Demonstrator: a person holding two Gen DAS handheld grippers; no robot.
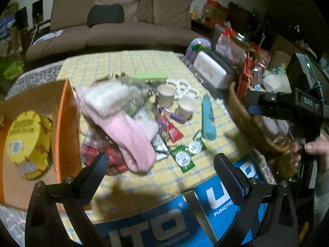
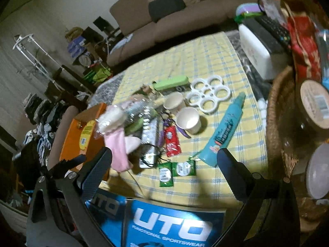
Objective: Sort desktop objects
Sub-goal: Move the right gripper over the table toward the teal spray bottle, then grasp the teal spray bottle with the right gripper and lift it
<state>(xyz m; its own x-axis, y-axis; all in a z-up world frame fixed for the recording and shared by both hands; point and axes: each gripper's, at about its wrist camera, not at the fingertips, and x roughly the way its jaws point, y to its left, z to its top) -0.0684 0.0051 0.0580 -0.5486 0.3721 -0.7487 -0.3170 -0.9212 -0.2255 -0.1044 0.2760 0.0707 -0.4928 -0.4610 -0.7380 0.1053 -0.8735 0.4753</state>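
Both tongs were wide open and held nothing: left tongs (image 1: pixel 160 162), right tongs (image 2: pixel 164 160). The clutter sat mid-desk (image 2: pixel 205 61): pink sock (image 1: pixel 131 135), two paper cups (image 2: pixel 188 120), teal tube (image 2: pixel 224 131), green packets (image 2: pixel 176 170). Risk as I judged it: the pile overlapped, so one grab could drag neighbours or tip a cup. Orange box (image 1: pixel 64 127) held a yellow tin (image 1: pixel 26 142); wicker basket (image 2: pixel 275 111) held jars.

The blue box (image 2: pixel 170 224) at six o'clock in the right wrist view reads "UTO" over "FUNCTIONAL SPORTSWEAR", while at three o'clock in the left wrist view the right gripper (image 1: pixel 251 105) carries a small plate marked "DAS".
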